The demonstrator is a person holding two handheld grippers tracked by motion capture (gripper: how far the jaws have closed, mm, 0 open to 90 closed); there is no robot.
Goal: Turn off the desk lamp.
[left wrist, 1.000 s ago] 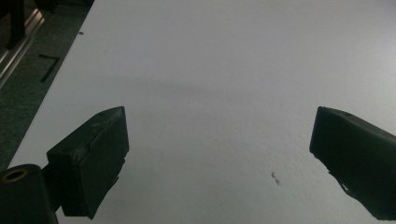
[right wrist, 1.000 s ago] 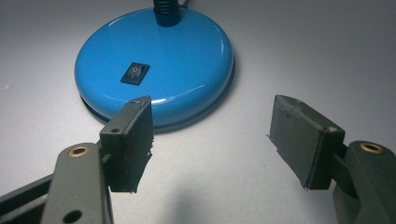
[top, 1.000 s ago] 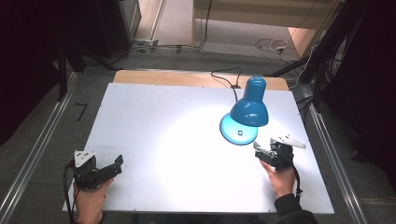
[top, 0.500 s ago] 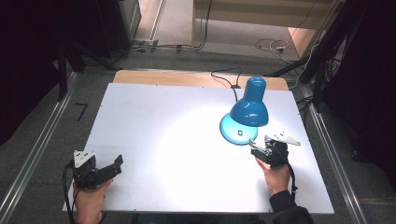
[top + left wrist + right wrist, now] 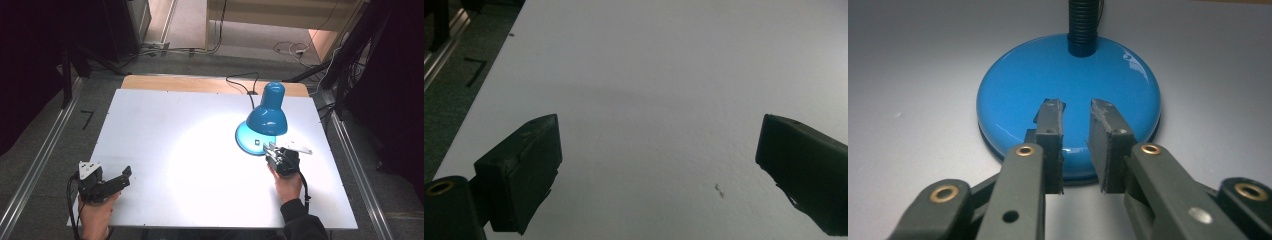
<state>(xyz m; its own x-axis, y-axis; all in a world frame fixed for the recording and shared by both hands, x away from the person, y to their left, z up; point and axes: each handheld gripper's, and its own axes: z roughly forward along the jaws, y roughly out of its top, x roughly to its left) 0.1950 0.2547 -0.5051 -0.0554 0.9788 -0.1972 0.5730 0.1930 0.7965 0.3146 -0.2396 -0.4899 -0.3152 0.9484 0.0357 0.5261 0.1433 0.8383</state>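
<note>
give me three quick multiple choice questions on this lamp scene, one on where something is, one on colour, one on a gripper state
1. Where on the table does the lamp stand?
A. far right part
B. near left corner
C. dead centre

2. What colour is the lamp base?
A. red
B. blue
C. white

3. How do the left gripper jaws stand?
A. clamped on the lamp
C. shut on nothing
B. wide apart over bare table

Answers:
1 A, the high view shows it toward the far right, ahead of the right gripper.
2 B, the right gripper view shows a glossy blue disc.
3 B, the left gripper view shows a broad gap with nothing between.
</note>
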